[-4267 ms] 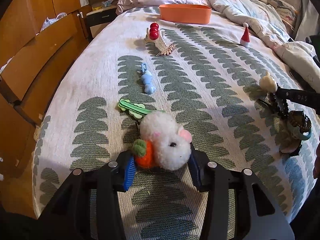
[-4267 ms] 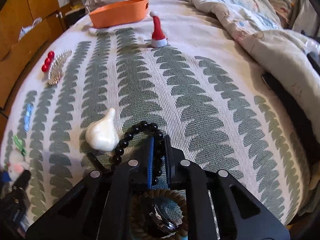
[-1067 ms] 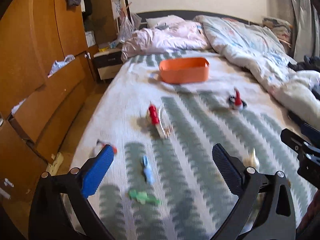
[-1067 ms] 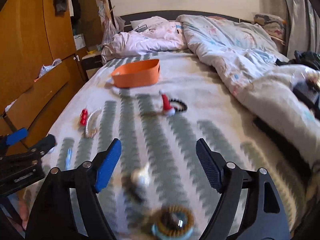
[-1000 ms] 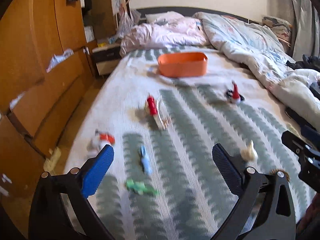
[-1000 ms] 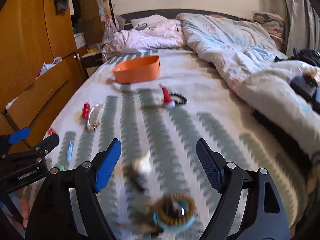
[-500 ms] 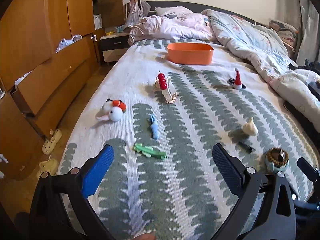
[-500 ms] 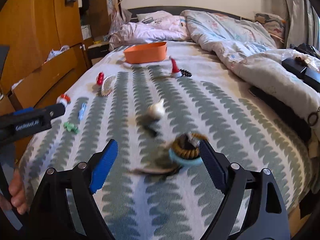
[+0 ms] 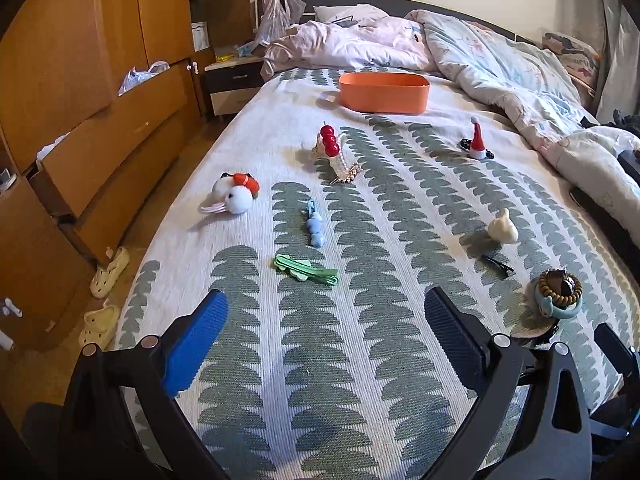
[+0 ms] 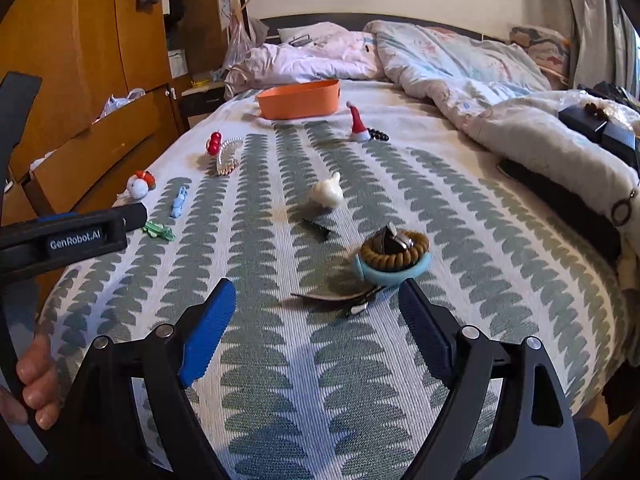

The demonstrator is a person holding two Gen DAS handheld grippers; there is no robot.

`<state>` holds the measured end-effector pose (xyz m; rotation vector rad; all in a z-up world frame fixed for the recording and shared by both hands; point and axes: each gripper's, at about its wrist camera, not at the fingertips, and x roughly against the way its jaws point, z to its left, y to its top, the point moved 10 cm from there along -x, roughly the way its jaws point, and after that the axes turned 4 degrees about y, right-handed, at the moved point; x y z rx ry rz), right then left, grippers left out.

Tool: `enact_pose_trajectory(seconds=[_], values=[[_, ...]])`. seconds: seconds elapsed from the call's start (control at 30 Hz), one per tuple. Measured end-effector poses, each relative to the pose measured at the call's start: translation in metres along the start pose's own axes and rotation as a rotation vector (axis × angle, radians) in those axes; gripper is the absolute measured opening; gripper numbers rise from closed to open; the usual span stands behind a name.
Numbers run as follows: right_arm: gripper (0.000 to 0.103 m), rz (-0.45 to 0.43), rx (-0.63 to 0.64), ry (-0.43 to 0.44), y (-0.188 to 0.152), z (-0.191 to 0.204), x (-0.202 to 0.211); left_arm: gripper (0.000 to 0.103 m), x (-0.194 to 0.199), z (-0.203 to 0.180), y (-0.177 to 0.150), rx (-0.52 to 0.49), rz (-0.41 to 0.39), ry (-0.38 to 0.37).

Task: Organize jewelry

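Hair clips and bracelets lie spread over the bed. An orange bin stands at the far end. A green clip, a blue clip and a white pompom clip lie ahead of my left gripper, which is open and empty above the near edge. My right gripper is open and empty just short of a dark flat clip and a brown bead bracelet on a blue watch. A cream clip, a red bead and pearl clip and a Santa hat clip lie farther off.
A rumpled duvet covers the bed's right side. Wooden wardrobe drawers stand on the left, with slippers on the floor. A black bead bracelet lies behind the Santa hat clip. The left gripper's body crosses the right wrist view.
Both grippers have pulled back toward the near edge of the bed and stay open. The pompom clip and the black bead bracelet, held 4.3 s ago, now lie loose on the bed.
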<state>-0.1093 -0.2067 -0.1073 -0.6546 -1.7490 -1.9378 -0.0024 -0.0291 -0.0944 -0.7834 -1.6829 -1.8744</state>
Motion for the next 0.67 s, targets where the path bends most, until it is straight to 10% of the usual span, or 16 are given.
enact_pose_trajectory(seconds=[0.67], values=[[0.085,-0.007,-0.03,-0.008,0.001,-0.011,0.002,0.098,0.001,-0.009,-0.002,-0.005,0.013,-0.052]])
